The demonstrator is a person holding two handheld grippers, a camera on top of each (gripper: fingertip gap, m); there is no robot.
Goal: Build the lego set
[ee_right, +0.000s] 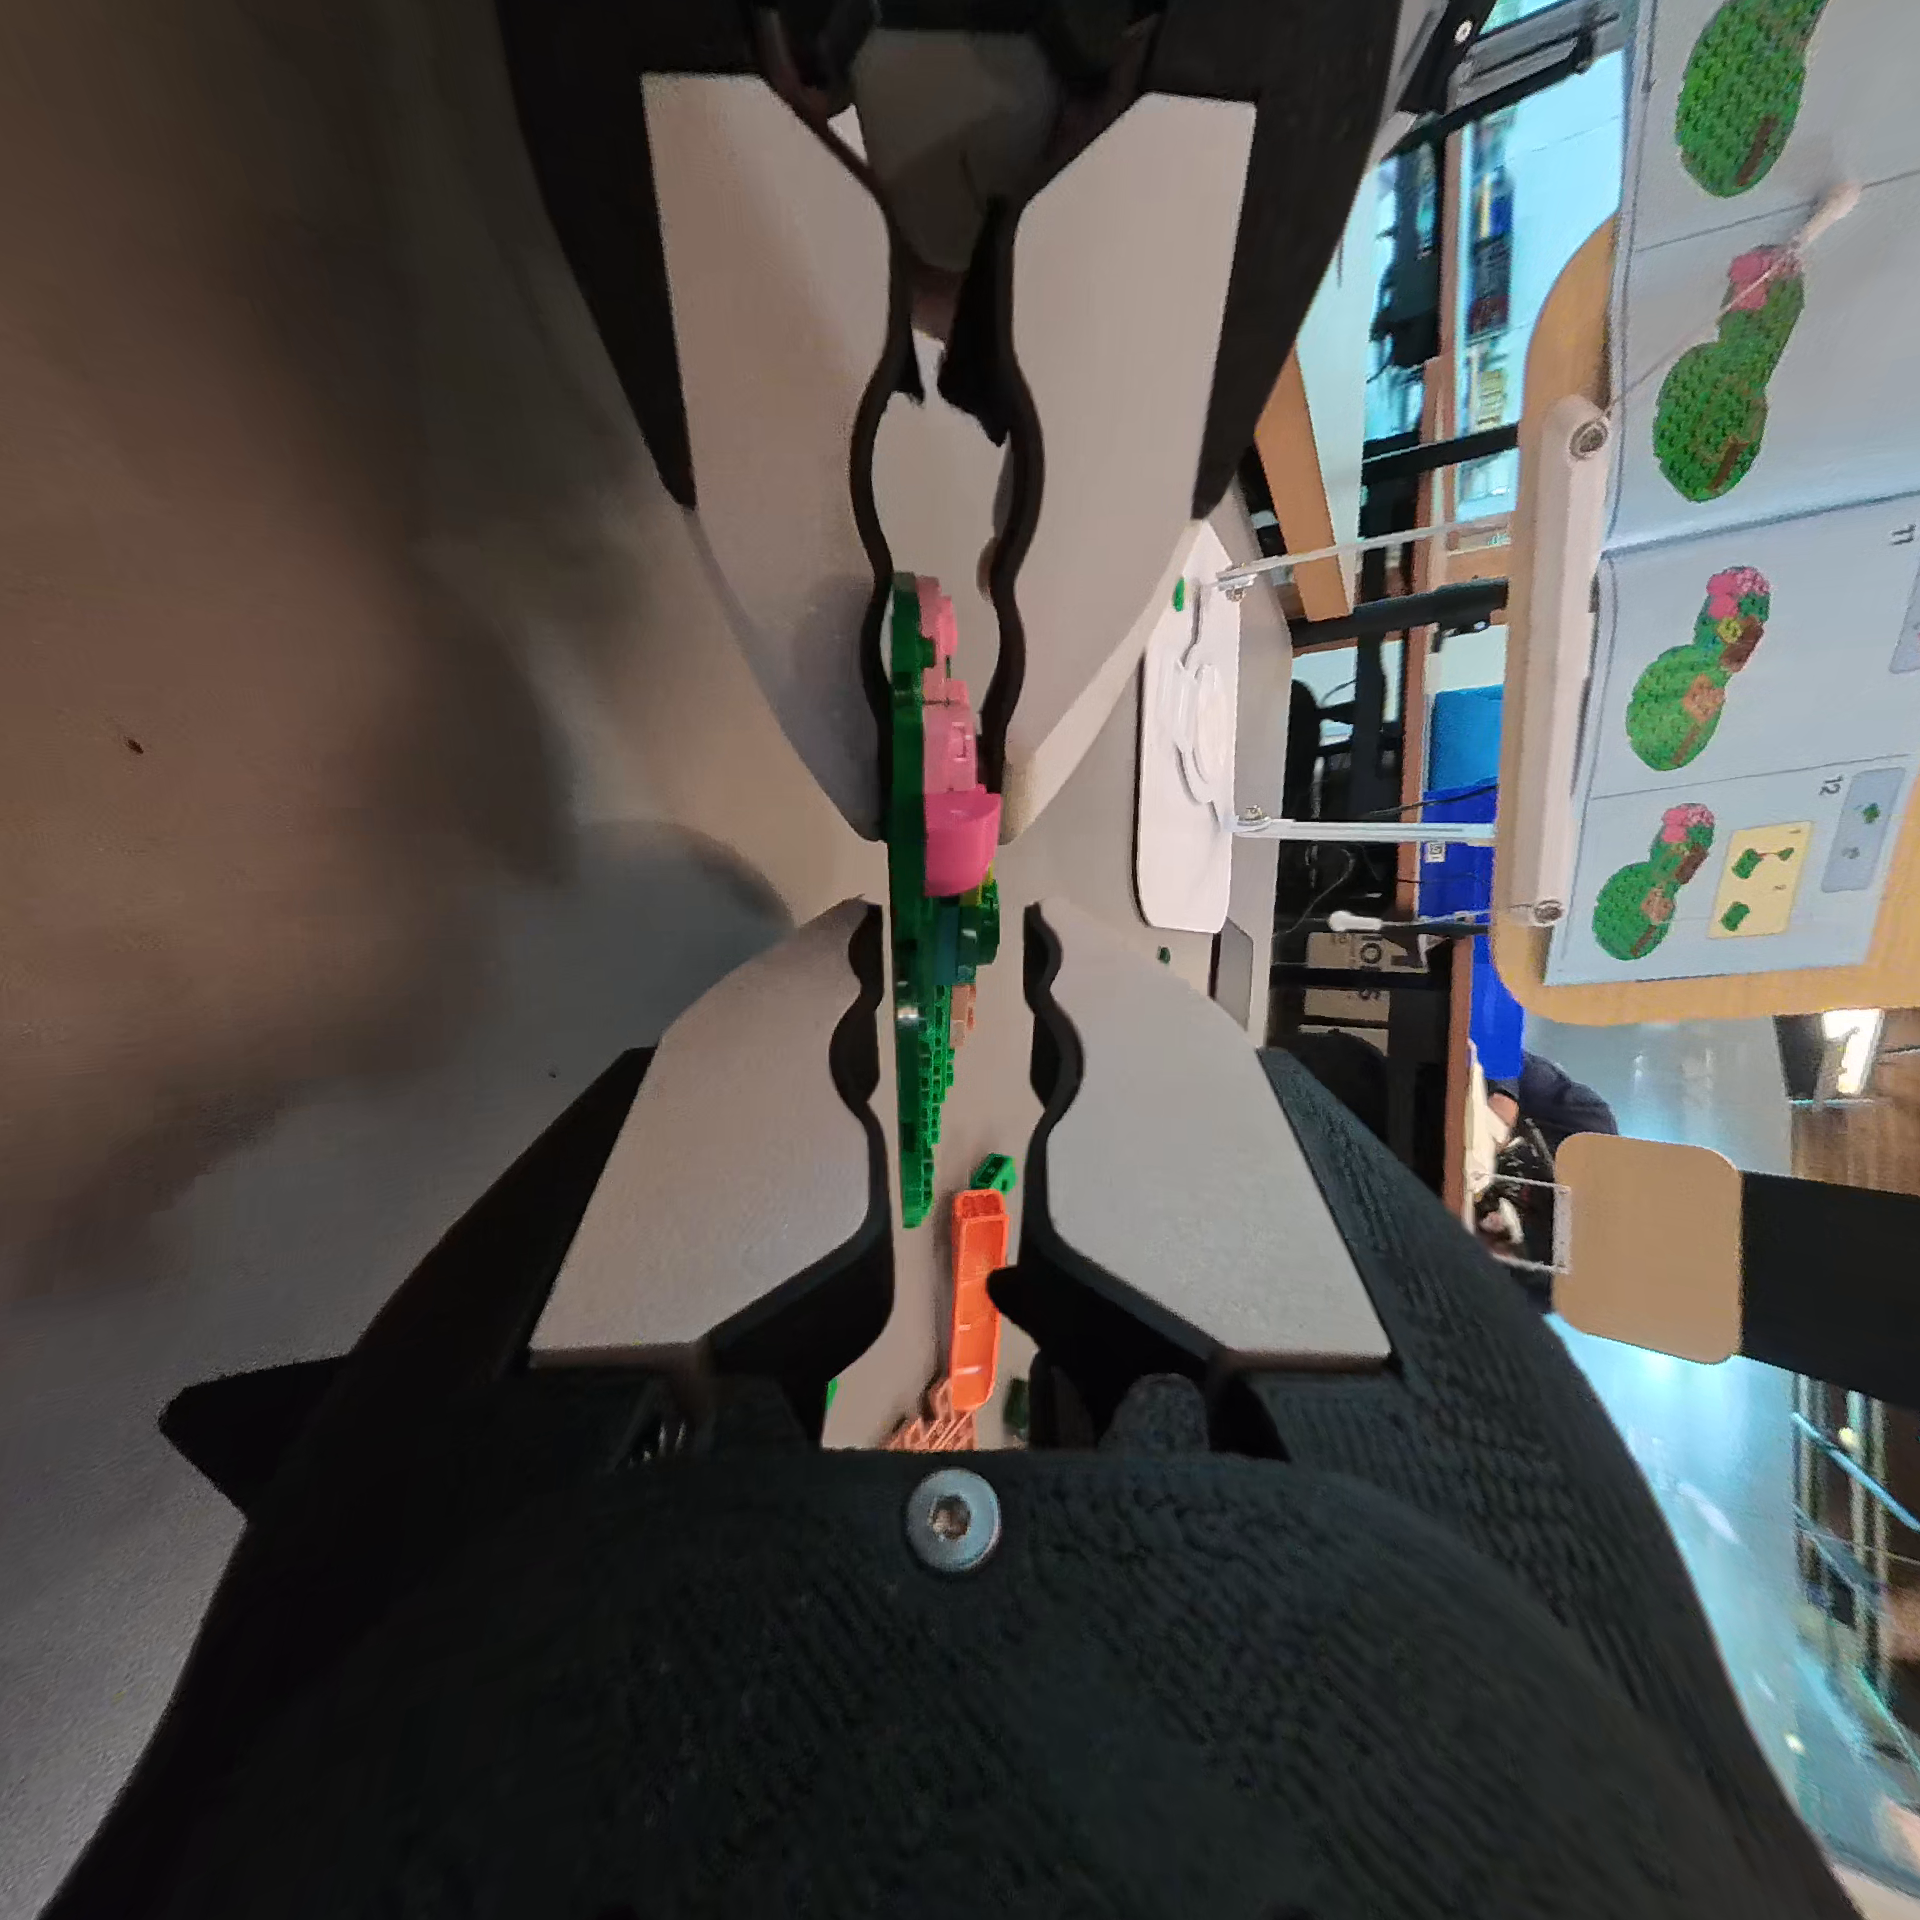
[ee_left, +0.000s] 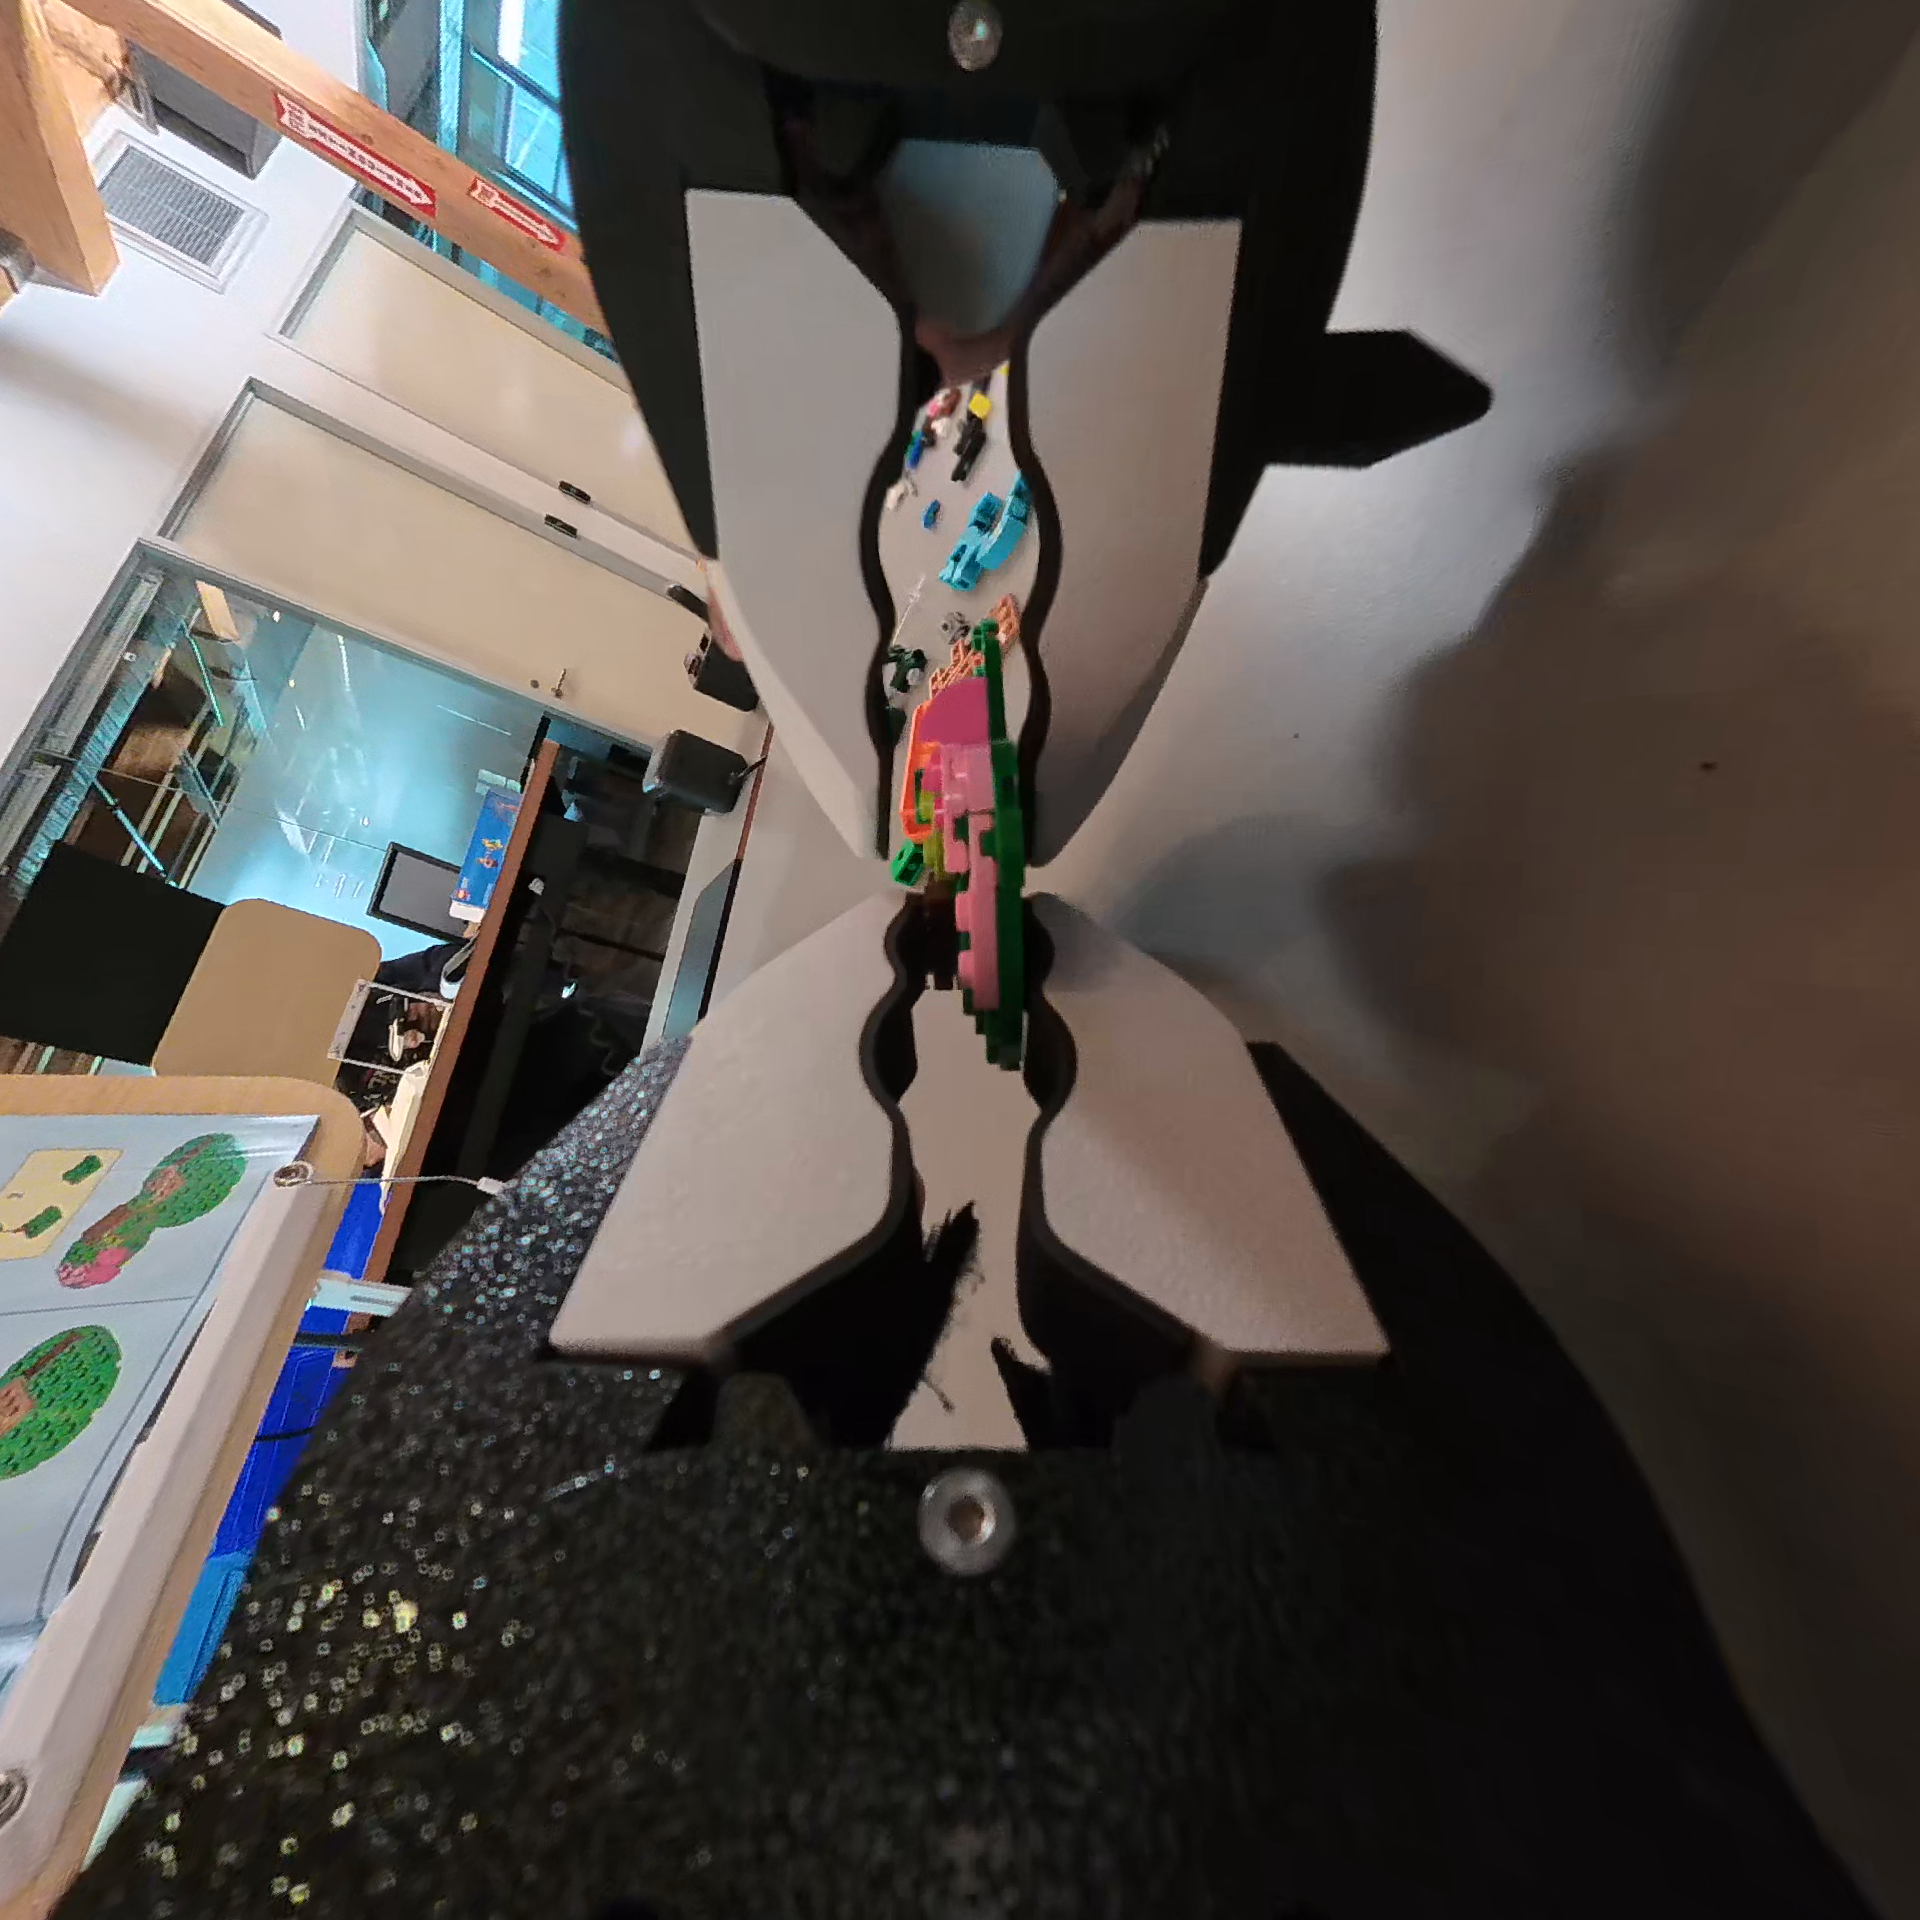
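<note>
The lego build (ee_left: 1003, 790) is a green plate with pink, orange and lime bricks, seen edge-on over the white table (ee_left: 1507, 935). My left gripper (ee_left: 961, 909) reaches in from the bottom of the left wrist view and is shut on the build's near end. My right gripper (ee_left: 961, 857) faces it from the top and is shut on the other end. In the right wrist view the build (ee_right: 914, 1091) sits between my right gripper (ee_right: 951, 914) at the bottom and my left gripper (ee_right: 940, 831) at the top, whose jaws clamp the plate and a pink rounded brick (ee_right: 956, 842).
Loose turquoise pieces (ee_left: 987, 540) and small black and yellow parts (ee_left: 968, 421) lie on the table beyond. An orange piece (ee_right: 977, 1299), a small green brick (ee_right: 992, 1174) and a tan lattice (ee_right: 935, 1434) lie near the right gripper. An instruction booklet (ee_right: 1745, 727) stands on a wooden stand (ee_left: 249, 1351). Only a small space, under 4 cm, lies between the two pairs of fingers.
</note>
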